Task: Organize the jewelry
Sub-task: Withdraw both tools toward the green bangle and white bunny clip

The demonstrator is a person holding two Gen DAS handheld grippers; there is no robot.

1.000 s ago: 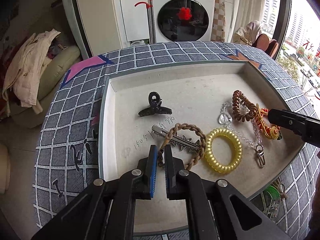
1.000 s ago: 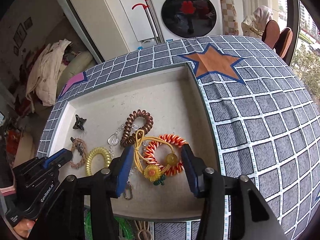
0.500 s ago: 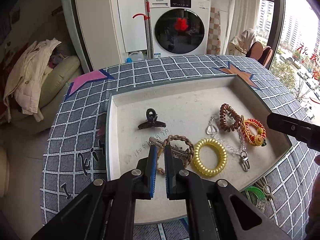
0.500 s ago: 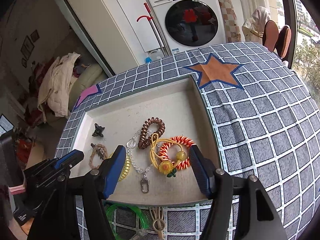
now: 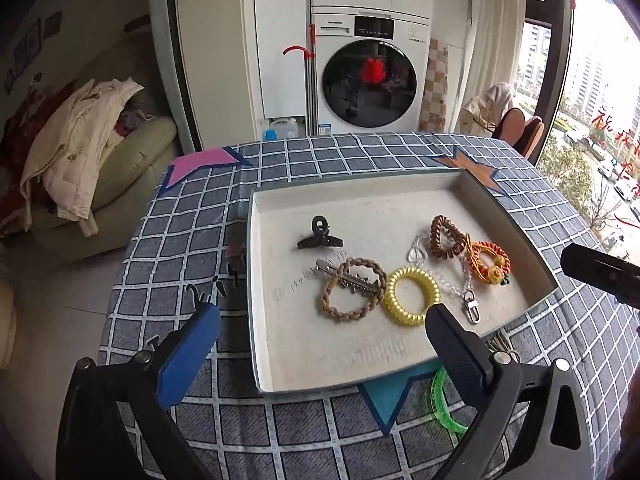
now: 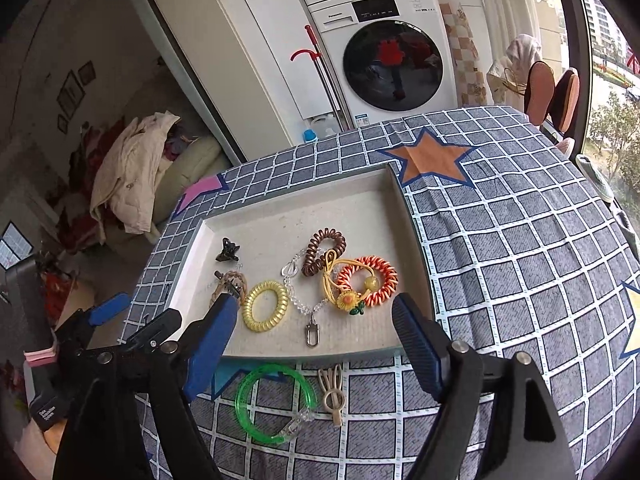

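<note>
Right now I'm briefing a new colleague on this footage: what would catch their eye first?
Probably the shallow tray on the checked tablecloth, with bright hair ties clustered at its near side: a yellow coil tie and an orange coil tie. A green bangle lies outside on the cloth, between the open right gripper fingers.

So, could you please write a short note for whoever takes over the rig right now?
Left hand-held gripper: open, holding nothing, above the near edge of the tray.
Right hand-held gripper: open, holding nothing, above the tray's near rim.
In the tray: black claw clip, braided brown tie with a metal clip, yellow coil tie, brown coil tie, orange coil tie with a flower charm, clear bead chain.
Left to do: green bangle and beige clip lie on the tablecloth in front of the tray.
</note>
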